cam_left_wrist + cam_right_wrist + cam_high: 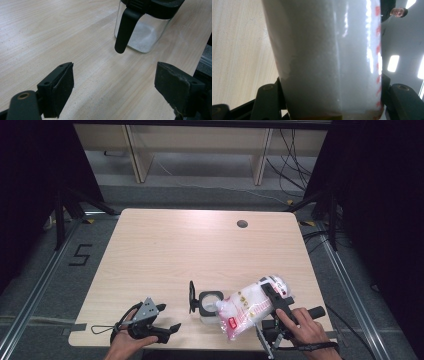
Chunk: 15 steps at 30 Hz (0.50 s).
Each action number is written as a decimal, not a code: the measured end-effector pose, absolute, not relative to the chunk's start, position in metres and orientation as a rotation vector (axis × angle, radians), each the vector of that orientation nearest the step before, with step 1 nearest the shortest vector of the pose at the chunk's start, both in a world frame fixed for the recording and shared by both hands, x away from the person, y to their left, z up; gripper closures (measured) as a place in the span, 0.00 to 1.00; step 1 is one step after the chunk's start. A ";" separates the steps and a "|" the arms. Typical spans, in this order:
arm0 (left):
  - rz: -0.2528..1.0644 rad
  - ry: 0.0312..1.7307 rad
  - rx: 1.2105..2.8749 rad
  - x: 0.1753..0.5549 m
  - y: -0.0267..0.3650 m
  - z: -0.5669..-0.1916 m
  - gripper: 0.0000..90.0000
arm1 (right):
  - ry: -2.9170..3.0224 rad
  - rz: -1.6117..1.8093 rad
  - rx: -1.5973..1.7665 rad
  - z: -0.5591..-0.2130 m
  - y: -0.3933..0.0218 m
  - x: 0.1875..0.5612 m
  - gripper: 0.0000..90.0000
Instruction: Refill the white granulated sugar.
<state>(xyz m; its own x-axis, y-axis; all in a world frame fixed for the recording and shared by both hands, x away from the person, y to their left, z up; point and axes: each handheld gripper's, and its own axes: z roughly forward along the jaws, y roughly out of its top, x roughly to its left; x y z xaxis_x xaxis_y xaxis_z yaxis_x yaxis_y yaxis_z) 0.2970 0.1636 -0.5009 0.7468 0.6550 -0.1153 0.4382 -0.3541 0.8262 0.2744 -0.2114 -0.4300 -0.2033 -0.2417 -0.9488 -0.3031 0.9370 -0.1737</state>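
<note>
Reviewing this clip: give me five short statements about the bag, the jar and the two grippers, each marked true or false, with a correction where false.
1. The right gripper is clamped on the bag of white granules. True.
2. The glass jar has its lid closed. False: the black lid is flipped open and stands beside the jar's mouth.
3. The left gripper holds the jar. False: its jaws are open with nothing between them, apart from the jar.
4. The bag is tilted toward the jar. True.
5. The jar is full to the brim. False: a thin white layer covers its bottom.
</note>
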 end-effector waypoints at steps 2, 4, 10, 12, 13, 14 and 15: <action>0.295 0.830 2.005 0.297 0.163 -0.501 0.17 | 1.799 0.044 -0.410 -0.428 -0.211 0.274 0.44; 0.290 0.827 2.004 0.297 0.163 -0.501 0.17 | 1.791 0.049 -0.424 -0.428 -0.211 0.275 0.44; 0.291 0.829 1.998 0.297 0.163 -0.501 0.17 | 1.818 0.054 -0.364 -0.431 -0.212 0.272 0.44; 0.289 0.833 1.992 0.297 0.163 -0.501 0.17 | 1.796 0.071 -0.410 -0.430 -0.211 0.274 0.44; 0.294 0.825 1.998 0.297 0.163 -0.501 0.17 | 1.819 0.052 -0.375 -0.430 -0.211 0.271 0.44; 0.298 0.819 2.001 0.297 0.164 -0.501 0.17 | 1.807 0.043 -0.411 -0.428 -0.209 0.272 0.44; 0.302 0.808 2.006 0.298 0.164 -0.501 0.17 | 1.809 0.043 -0.413 -0.428 -0.209 0.272 0.44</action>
